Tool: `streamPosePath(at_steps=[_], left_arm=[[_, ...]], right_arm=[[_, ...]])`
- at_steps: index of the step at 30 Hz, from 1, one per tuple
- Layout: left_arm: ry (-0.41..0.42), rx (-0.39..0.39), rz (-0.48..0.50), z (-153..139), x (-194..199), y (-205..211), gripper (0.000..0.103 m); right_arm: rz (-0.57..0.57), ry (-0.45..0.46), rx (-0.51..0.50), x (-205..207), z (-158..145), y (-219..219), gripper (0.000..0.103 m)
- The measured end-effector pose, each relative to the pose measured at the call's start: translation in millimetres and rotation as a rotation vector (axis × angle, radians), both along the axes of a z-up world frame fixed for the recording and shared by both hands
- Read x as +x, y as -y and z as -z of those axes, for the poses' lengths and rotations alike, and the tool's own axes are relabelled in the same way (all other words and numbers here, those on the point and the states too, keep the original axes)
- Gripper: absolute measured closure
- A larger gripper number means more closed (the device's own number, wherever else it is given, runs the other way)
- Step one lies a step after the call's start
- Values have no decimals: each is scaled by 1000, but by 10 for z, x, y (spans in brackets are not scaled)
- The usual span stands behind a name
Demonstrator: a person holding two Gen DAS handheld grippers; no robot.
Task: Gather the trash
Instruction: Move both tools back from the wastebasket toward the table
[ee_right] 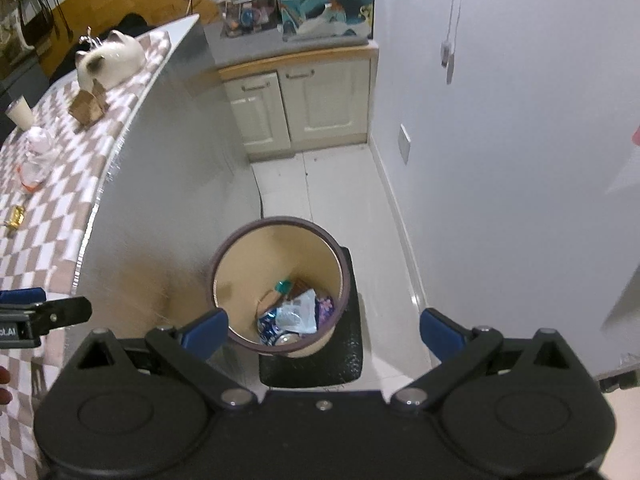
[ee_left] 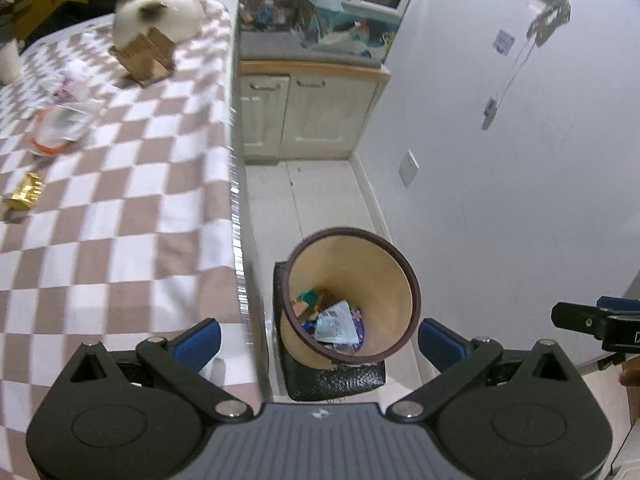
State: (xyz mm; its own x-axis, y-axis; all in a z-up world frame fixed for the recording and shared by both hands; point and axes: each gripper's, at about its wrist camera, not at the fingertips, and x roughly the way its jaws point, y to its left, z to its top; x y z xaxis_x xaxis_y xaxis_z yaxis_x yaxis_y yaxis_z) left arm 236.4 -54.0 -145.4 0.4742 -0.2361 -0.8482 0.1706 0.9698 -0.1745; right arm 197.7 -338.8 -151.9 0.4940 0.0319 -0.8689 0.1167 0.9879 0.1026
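A round tan bin with a dark rim stands on a black stool beside the table; wrappers and packets lie in its bottom. My left gripper is open and empty above the bin. My right gripper is open and empty above the bin too. On the checkered table lie a gold wrapper and a clear plastic cup with an orange edge.
A cat-shaped white pot, a brown cardboard piece and a cream cup are on the table. A cream cabinet with clutter on top stands behind the bin. A white wall is at right.
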Motion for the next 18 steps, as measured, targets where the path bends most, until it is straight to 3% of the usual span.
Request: streamPosePath(at_steps=[18], left_arm=[[129, -21, -131, -496, -226, -1195, 0]], right_arm=[[-67, 166, 20, -34, -486, -1138, 0]])
